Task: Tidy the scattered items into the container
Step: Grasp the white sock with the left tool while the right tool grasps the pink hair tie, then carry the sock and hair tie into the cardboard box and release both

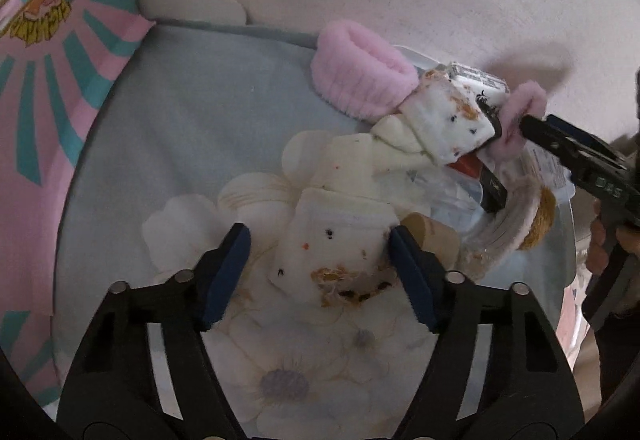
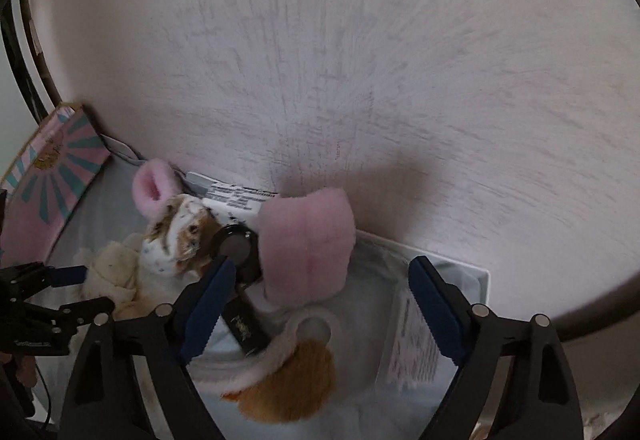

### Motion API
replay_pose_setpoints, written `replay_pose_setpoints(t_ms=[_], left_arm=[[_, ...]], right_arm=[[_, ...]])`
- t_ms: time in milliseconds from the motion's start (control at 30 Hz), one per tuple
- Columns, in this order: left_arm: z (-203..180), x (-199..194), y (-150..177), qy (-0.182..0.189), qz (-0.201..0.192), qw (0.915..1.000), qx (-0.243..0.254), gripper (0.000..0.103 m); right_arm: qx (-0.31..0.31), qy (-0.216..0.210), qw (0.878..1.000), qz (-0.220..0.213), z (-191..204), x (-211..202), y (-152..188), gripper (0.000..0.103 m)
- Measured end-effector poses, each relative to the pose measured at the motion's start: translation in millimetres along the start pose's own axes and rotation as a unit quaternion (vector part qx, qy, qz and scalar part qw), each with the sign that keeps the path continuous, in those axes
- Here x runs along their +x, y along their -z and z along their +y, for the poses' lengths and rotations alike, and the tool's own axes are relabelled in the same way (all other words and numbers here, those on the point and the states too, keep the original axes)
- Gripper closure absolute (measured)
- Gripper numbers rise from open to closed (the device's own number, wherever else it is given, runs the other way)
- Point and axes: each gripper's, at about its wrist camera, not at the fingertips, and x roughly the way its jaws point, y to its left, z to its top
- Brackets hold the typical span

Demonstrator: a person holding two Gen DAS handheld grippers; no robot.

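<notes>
Left gripper [image 1: 320,260]: jaws partly apart, straddling a speckled white sock [image 1: 332,252] on the floral bedding [image 1: 312,368], pads not pressing. Right gripper [image 2: 320,304]: jaws wide, nothing gripped, above the clear container [image 2: 476,280] holding a pink fluffy band [image 2: 308,248] and black bottle [image 2: 244,328]

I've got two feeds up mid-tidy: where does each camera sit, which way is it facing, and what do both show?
Left wrist: rides the left gripper, aimed down at a white speckled sock between its blue pads; the right gripper enters at right.
Right wrist: rides the right gripper, facing the wall, a pink fuzzy sock between its fingers; the left gripper shows at left.
Shared: the pink fuzzy sock, pink headband, pink-and-teal box.
</notes>
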Motion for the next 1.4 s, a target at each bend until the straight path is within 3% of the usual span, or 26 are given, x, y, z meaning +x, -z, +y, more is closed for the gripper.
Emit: replay_pose_setpoints(t_ms=[33,100,167,200,400,633,833,1033,1167,1400], left_arm=[[-1,1,0,-0.001,-0.001,1.0,0.003,0.044],[-4,3,1,0.001,0.0,1.0,0.008,0.062],[-5,5,3,0.005,0.002,1.0,0.004,0.067],[-6,4,4,0.005,0.001,1.0,0.003,0.069],[-11,-4,8,0.006,-0.007,0.9999,0.011,0.072],[-16,-42,9,0.025,-0.031,0.999,0.023,0.072],[1,-100,-24,0.046,-0.052,0.9971,0.031,0.072],[31,-165,-42,0.04,-0.079,0.9954,0.037,0.072],[72,-211,-50,0.026,-0.094,0.9944,0.04,0.072],[137,-256,-53,0.001,-0.11,0.9935,0.032,0.072]], right_arm=[[-0.002,-0.005,1.0,0.003,0,3,-1,0.029],[-0.011,-0.011,1.0,0.013,-1,12,-1,0.043],[-0.014,-0.024,0.999,0.021,-2,15,-1,0.058],[-0.011,-0.032,0.999,0.022,-3,15,0,0.061],[-0.019,-0.015,1.0,0.012,-7,-5,6,0.062],[-0.01,-0.004,1.0,0.004,-13,-42,10,0.062],[-0.01,-0.01,1.0,-0.007,-1,-88,-9,0.062],[-0.027,-0.025,0.999,-0.03,54,-130,-52,0.062],[-0.049,-0.04,0.997,-0.05,92,-152,-76,0.062],[-0.093,-0.07,0.991,-0.063,174,-160,-109,0.062]])
